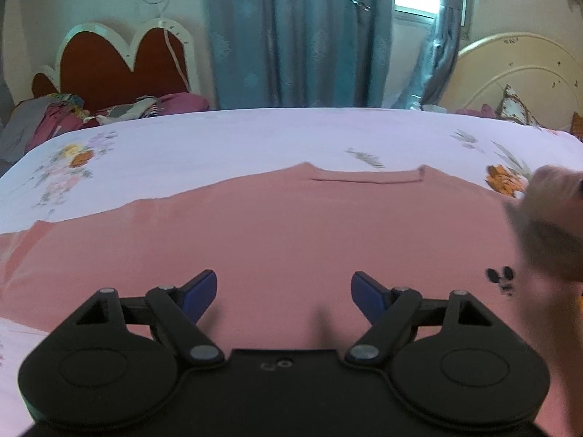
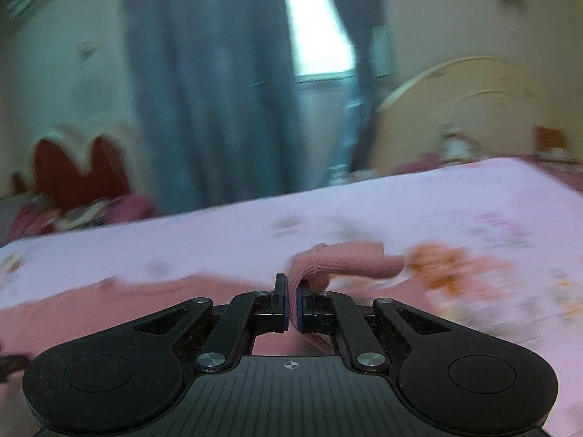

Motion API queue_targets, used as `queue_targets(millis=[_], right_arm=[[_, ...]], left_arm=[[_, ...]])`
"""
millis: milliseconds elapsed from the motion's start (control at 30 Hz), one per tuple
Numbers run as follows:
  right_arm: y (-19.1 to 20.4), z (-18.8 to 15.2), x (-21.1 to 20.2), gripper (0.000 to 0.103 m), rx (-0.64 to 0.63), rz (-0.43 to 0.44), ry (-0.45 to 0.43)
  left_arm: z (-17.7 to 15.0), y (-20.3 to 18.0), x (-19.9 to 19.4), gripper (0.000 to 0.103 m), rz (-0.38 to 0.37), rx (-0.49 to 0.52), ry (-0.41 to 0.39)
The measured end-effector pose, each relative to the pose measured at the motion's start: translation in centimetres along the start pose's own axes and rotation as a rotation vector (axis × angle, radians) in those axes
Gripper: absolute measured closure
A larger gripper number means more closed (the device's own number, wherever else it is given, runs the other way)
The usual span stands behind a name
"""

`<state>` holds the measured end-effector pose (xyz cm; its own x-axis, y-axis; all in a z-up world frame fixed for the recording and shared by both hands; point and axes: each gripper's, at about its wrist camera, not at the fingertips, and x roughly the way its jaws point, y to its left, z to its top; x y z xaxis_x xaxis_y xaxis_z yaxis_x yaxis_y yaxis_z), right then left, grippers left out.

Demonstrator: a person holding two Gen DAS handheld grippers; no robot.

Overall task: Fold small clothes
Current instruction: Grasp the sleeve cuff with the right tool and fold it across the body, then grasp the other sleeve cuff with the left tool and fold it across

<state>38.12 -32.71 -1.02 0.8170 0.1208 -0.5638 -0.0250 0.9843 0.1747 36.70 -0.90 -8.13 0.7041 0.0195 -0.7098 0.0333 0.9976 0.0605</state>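
Floral bedsheet [image 1: 255, 134] covers the bed, teal curtains [image 1: 291, 36] hanging beyond its far edge; the pink garment [image 1: 273, 229] lies flat across the near part of the sheet, its long axis running left to right, collar toward the far side; the left gripper [image 1: 284, 287] hovers over its near middle, fingers spread wide and holding nothing; the right gripper [image 2: 292, 304] has its fingers clamped on the ribbed sleeve cuff [image 2: 339, 260] at the garment's right end, lifted off the sheet; so the right hand is placed to carry that sleeve leftward over the body.
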Motion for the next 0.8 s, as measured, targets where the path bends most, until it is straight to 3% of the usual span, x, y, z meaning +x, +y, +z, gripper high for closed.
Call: queue_targets(millis=[167,267,333,400,533,667,800], right_arm=[[7.8,-3.8,3.1,0.1,-0.045,0.14,0.123],[10.1,-5.6,4.4,0.099,-0.07,0.165,0.19],[10.3,-5.9,4.5,0.08,-0.064,0.181,0.209],[9.5,-5.9,3.8,0.038,-0.033,0.198,0.193],[7.7,-5.4,2.0,0.036,-0.023,0.137,0.142],[4.4,-5.3,1.0,0.036,-0.019,0.011,0.138],[0.3,-5.8,-0.5,0.036,0.032,-0.079,0.152]], left_arm=[[-0.3,2.8,0.2,0.023,0.031,-0.013,-0.003],[-0.4,3.4,0.4,0.023,0.025,-0.007,0.001],[-0.4,3.4,0.4,0.023,0.004,-0.002,0.003],[-0.4,3.0,0.5,0.022,-0.029,0.012,0.005],[-0.4,0.7,0.8,0.019,-0.129,0.036,0.017],[-0.6,-2.6,1.9,0.016,-0.227,0.064,0.05],[-0.5,-4.4,4.7,0.019,-0.253,0.024,0.096]])
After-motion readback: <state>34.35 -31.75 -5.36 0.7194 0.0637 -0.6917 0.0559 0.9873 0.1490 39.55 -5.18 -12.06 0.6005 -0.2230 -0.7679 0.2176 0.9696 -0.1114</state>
